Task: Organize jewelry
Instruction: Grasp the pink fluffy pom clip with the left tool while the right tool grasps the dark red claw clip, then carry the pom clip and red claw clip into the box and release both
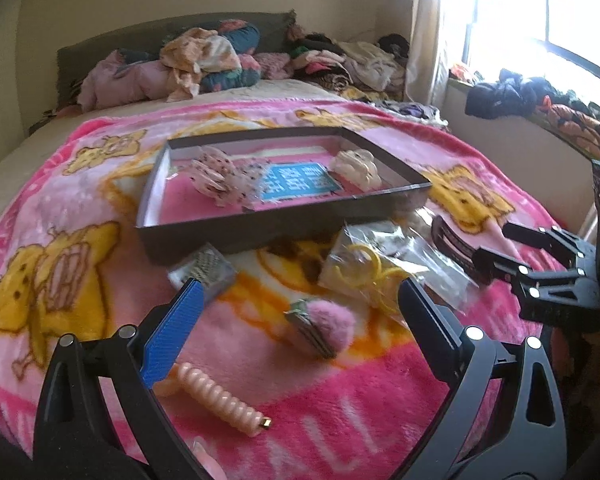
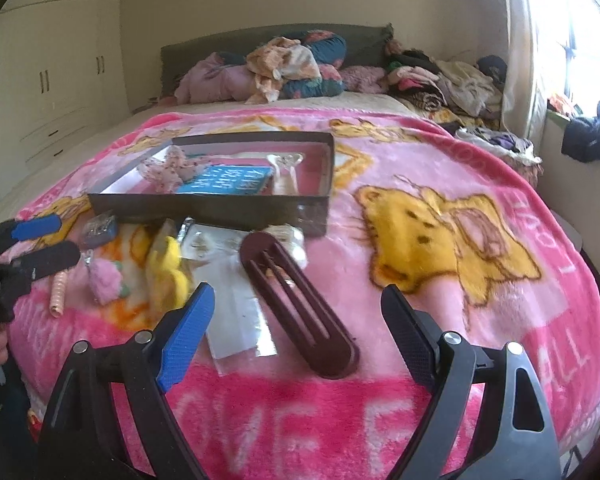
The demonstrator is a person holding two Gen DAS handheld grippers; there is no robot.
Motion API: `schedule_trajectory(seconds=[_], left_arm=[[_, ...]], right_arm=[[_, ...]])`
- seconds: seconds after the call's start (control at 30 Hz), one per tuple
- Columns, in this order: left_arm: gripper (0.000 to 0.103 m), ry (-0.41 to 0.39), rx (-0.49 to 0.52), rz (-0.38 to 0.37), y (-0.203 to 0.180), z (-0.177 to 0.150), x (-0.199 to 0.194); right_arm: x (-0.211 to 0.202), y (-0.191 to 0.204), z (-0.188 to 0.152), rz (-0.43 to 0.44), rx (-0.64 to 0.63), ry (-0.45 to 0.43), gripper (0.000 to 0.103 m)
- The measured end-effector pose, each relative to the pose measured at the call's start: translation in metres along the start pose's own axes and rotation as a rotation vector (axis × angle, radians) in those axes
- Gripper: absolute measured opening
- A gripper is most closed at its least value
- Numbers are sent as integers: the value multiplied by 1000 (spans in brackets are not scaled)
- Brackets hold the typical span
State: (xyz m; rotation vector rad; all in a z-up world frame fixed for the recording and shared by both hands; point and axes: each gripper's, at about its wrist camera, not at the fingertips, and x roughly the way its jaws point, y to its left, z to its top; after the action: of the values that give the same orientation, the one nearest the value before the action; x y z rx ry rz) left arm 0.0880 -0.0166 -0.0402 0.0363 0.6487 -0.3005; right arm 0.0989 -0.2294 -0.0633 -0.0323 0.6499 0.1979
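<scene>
A dark shallow box [image 1: 260, 226] [image 2: 220, 204] lies on the pink blanket and holds a spotted cloth piece [image 1: 220, 176], a blue card [image 1: 300, 182] and a cream claw clip [image 1: 358, 168]. In front of it lie a pink pompom clip [image 1: 324, 326] [image 2: 106, 276], a pink spiral hair tie [image 1: 220, 400], yellow hair ties on plastic bags [image 1: 368, 272] and a dark red oval barrette [image 2: 300, 304] [image 1: 450, 242]. My left gripper [image 1: 300, 308] is open just above the pompom clip. My right gripper [image 2: 296, 304] is open around the barrette, not touching it.
A small clear case [image 1: 206, 270] sits by the box's front left corner. Piled clothes [image 2: 284, 64] lie at the bed's head. A window ledge with dark clothes [image 1: 540, 100] is to the right. White wardrobes [image 2: 52, 60] stand on the left.
</scene>
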Motion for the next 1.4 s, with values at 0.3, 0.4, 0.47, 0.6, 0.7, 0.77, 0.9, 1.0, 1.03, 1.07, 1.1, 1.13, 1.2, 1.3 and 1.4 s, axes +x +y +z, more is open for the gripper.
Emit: schedule_trajectory(seconds=[0.3,0.4,0.47,0.6,0.7,0.77,0.9,1.0,1.03,1.07,1.1,1.13,1.2,1.3,1.4], left_arm=[[89,75,40,-11,-15,-8,23],[86,99,41,-14,-16,-8,31],[84,115,43,-10,-16,-8,37],[79,138,35,-9,-14,-8,44],[73,147,36,-12,-14,-9,47],[69,154,25,-17,-13,-9,50],[63,164,9,-20,-12,-10,52],[56,166,5,-20,-11,-10,53],[52,169,4,-21,-12,-10,53],[47,171,3,-22,-11,-10,54],[45,174,2,-21,-11,-11,53],[40,178,0,-20,-11,-11,54],[31,182,-3,-21,-9,-12,54],[23,179,-13,-27,-7,-12,52],[21,172,-28,-40,-5,-11,49]], right_arm=[[27,-15,3,20,5,89,72],[35,-17,5,39,2,116,65],[40,-19,6,56,1,130,65],[50,-20,7,77,-10,162,61],[53,-19,9,100,-11,167,50],[54,-18,10,118,-10,168,41],[52,-19,9,151,0,168,24],[49,-19,8,183,12,165,15],[48,-19,8,177,17,159,15],[47,-18,7,176,18,157,14],[46,-19,7,176,21,156,13],[45,-20,7,177,29,154,13],[42,-23,6,179,50,146,12],[37,-32,6,182,97,130,11],[33,-36,6,194,124,114,11]])
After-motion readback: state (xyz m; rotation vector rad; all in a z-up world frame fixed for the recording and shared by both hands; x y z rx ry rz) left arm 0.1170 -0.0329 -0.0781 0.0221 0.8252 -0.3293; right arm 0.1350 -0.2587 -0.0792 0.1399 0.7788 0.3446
